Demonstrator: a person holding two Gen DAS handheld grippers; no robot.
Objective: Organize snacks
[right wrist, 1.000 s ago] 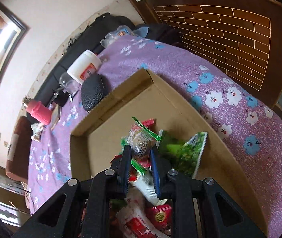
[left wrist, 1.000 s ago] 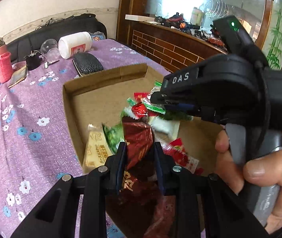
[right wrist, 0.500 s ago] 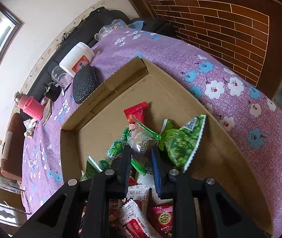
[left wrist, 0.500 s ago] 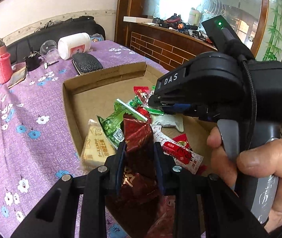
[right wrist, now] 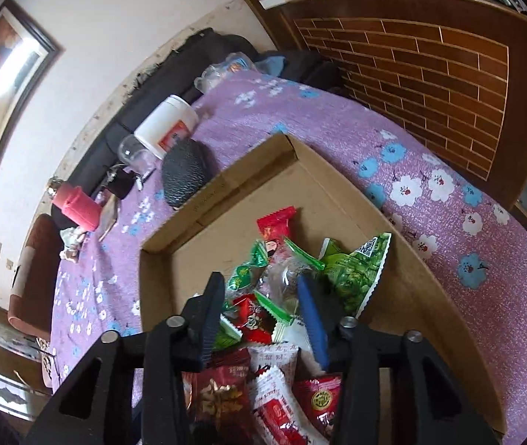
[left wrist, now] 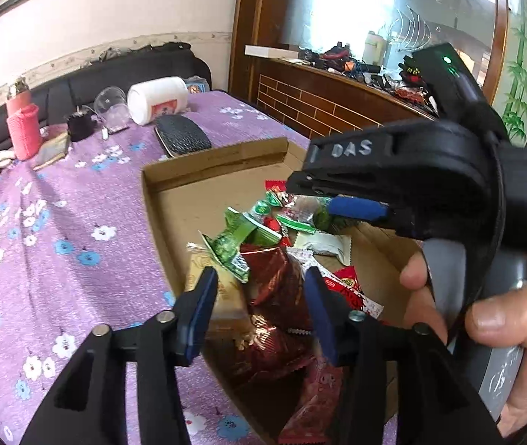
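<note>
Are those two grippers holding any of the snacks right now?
No. Both the left gripper and the right gripper are open above the snack pile in the cardboard box; nothing is held.

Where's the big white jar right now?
The white jar lies on its side at the far end of the purple tablecloth, beyond the cardboard box, between a clear cup and a black case.

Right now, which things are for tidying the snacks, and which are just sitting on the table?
For the job: the cardboard box, the pile of snack packets in it, the dark red packet between the open left gripper fingers, the open right gripper.

Just lying about: white jar, black pouch, pink bottle, clear cup.
</note>
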